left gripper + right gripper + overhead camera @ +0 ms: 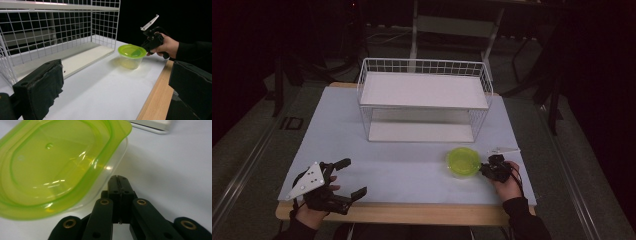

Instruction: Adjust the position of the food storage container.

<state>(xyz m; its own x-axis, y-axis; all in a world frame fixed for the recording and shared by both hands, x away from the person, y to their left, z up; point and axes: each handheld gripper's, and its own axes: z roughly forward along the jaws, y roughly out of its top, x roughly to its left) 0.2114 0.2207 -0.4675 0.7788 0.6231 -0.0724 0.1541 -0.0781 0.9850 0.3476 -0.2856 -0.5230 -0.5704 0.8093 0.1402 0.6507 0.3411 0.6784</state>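
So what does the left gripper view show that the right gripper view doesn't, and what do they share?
Left gripper view alone: the white wire rack, the table's wooden edge, the person's right hand holding the right gripper, and the left gripper with its fingers wide apart. Right gripper view alone: the right gripper's fingers pressed shut beside the container's rim. Both: the clear container with its green lid on the white tabletop.

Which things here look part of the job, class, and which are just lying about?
Likely in the job:
green-lidded container
right gripper, jaws shut beside it
white wire shelf rack

Idle or background:
left gripper, jaws open
dark frames behind the table
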